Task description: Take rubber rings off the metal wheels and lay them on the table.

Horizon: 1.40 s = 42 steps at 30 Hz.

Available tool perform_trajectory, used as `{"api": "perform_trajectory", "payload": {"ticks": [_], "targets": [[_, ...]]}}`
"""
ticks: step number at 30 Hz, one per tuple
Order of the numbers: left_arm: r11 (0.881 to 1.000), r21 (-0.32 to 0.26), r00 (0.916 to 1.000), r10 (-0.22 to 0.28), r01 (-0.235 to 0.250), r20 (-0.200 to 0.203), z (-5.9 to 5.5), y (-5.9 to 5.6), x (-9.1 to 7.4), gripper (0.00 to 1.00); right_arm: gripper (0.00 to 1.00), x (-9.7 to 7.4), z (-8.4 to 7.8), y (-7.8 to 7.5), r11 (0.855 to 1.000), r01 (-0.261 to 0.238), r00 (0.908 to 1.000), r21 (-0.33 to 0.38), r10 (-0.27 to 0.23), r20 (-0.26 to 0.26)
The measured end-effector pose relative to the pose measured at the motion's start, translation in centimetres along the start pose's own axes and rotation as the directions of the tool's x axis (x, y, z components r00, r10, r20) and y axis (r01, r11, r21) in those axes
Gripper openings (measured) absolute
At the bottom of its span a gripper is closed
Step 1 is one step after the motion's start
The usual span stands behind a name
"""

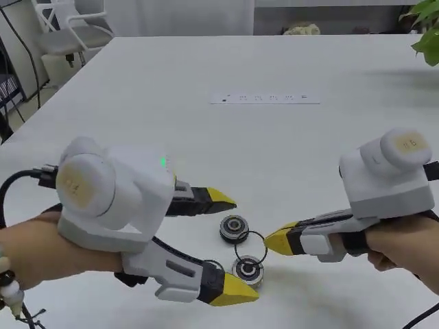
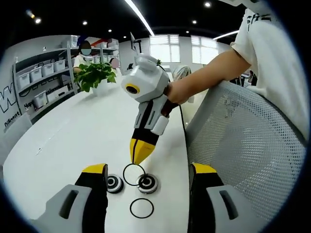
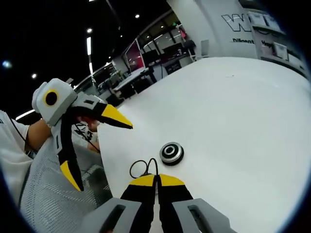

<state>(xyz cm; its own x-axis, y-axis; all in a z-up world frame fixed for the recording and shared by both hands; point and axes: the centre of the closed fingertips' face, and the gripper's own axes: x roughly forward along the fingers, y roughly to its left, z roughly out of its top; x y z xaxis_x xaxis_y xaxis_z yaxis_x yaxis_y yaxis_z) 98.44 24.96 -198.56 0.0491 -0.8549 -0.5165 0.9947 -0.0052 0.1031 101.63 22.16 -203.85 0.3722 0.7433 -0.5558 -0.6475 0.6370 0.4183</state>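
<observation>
— Where is all this happening?

— On the broad white surface (image 1: 274,151), close to the person's edge. The white left hand-held gripper (image 1: 232,247) with yellow tips hangs released, its jaws spread wide to either side of the work and touching nothing. The matching right hand-held gripper (image 1: 269,241) is clenched, its tips pinching a thin black rubber ring (image 2: 123,174).

— And the wheels?

— There are two small round metal wheels lying flat, just beside each other: the far wheel (image 1: 234,227) and the near wheel (image 1: 248,269). The pinched ring sits between them and overlaps the near wheel's rim. I cannot tell whether it is fully free. Another thin black ring (image 2: 130,208) lies loose on the surface, between the left jaws.

— How should the step be finished?

— I'd draw the pinched ring away low and slowly, so it neither snaps back nor drags the wheel along. If the wheel slides, the left jaws could close on it as an anchor. Then lay the ring flat near the loose one, apart from both wheels, and only then let go.
</observation>
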Motion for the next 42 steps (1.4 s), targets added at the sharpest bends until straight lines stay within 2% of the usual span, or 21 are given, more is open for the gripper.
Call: {"api": "perform_trajectory", "payload": {"ticks": [2, 5, 11, 17, 25, 29, 34, 42], "targets": [[1.000, 0.005, 0.9999, 0.010, -0.010, 0.008, 0.4, 0.2, -0.8, 0.71, 0.00, -0.1, 0.2, 0.0, 1.000, 0.003, 1.0000, 0.001, -0.003, 0.009], [0.999, -0.021, 0.9993, 0.027, -0.027, 0.024, 0.8, 0.4, -2.0, 0.76, 0.00, -0.3, 0.3, 0.0, 1.000, 0.004, 0.9998, 0.005, -0.004, 0.020], [0.995, -0.038, 0.9945, 0.099, -0.097, 0.036, 0.9, 1.0, -4.5, 0.82, 0.00, -0.5, 0.8, 0.0, 1.000, 0.005, 0.9992, 0.010, -0.005, 0.040], [0.989, -0.053, 0.9897, 0.141, -0.140, 0.025, -0.1, 0.8, -6.5, 0.83, 0.00, -0.7, 1.3, 0.2, 1.000, 0.004, 0.9982, 0.014, -0.005, 0.060], [0.971, -0.106, 0.9759, 0.217, -0.214, 0.022, -1.3, 0.6, -8.8, 0.86, 0.00, -1.0, 1.9, 0.3, 1.000, 0.007, 0.9963, 0.018, -0.008, 0.085], [0.957, -0.145, 0.9657, 0.258, -0.250, 0.033, -1.8, 0.7, -9.3, 0.87, 0.00, -1.2, 2.4, 0.4, 1.000, -0.005, 0.9941, 0.026, 0.002, 0.109], [0.951, -0.177, 0.9653, 0.260, -0.252, 0.023, -2.7, -0.2, -9.2, 0.89, 0.00, -1.2, 2.7, 0.7, 1.000, -0.013, 0.9920, 0.026, 0.010, 0.126], [0.933, -0.227, 0.9568, 0.290, -0.279, 0.017, -3.8, -0.4, -9.2, 0.90, 0.00, -1.3, 3.6, 1.8, 0.999, -0.033, 0.9873, 0.017, 0.030, 0.156]]}}
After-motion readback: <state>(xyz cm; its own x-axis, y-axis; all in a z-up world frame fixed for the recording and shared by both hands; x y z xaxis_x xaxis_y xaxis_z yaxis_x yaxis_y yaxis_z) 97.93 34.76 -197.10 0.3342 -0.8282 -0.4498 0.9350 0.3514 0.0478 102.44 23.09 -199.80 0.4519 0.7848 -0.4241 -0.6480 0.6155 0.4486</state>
